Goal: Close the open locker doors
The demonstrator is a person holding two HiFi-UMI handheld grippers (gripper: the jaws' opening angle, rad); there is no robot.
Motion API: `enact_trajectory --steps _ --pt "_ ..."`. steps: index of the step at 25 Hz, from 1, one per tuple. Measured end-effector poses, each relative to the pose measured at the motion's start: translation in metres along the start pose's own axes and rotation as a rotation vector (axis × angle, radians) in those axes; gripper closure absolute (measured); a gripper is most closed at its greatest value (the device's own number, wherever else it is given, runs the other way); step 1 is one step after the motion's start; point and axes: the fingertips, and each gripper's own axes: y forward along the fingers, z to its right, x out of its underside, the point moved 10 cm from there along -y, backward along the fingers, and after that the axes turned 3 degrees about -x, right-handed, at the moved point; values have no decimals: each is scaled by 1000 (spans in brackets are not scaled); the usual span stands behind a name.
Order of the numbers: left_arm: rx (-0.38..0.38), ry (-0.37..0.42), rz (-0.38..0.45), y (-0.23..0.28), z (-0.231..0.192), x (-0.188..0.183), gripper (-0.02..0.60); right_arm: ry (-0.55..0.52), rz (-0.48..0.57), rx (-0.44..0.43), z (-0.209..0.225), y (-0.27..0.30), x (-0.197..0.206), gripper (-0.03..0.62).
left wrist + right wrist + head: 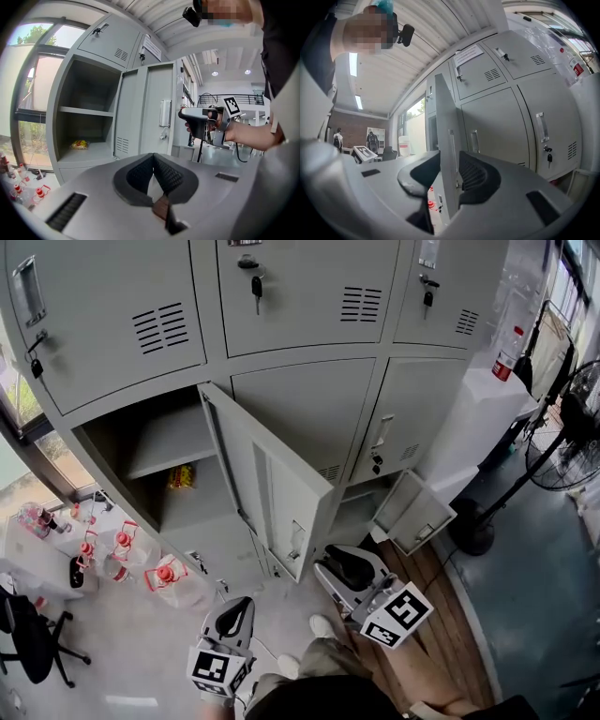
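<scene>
A grey locker bank [300, 296] fills the head view. One tall door [277, 493] stands wide open, swung out from a compartment [164, 465] with a shelf and a yellow packet [182, 476]. Lower right, a small door [417, 514] also hangs open. My right gripper [339, 565] sits just right of the tall door's lower free edge. In the right gripper view that door's edge [445, 140] shows between the parted jaws of the right gripper [449, 158], untouched by the pads. My left gripper [236, 613] hovers lower left, and in its own view the left gripper [153, 157] is shut and empty.
Several red-capped water jugs [122, 554] stand on the floor at left beside a black office chair [33, 643]. A standing fan [567, 432] and a white cabinet [487, 418] with a bottle [507, 354] are at right. Keys hang from the upper locker doors [256, 287].
</scene>
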Motion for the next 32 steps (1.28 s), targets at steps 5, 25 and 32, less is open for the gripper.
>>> enact_trajectory --steps 5,25,32 --pt "-32 -20 3 -11 -1 3 574 -8 -16 -39 -4 11 1 467" --pt "-228 -54 26 -69 -8 6 574 -1 -29 -241 -45 54 2 462" --pt "-339 -88 34 -92 -2 4 574 8 -43 -369 -61 79 3 461"
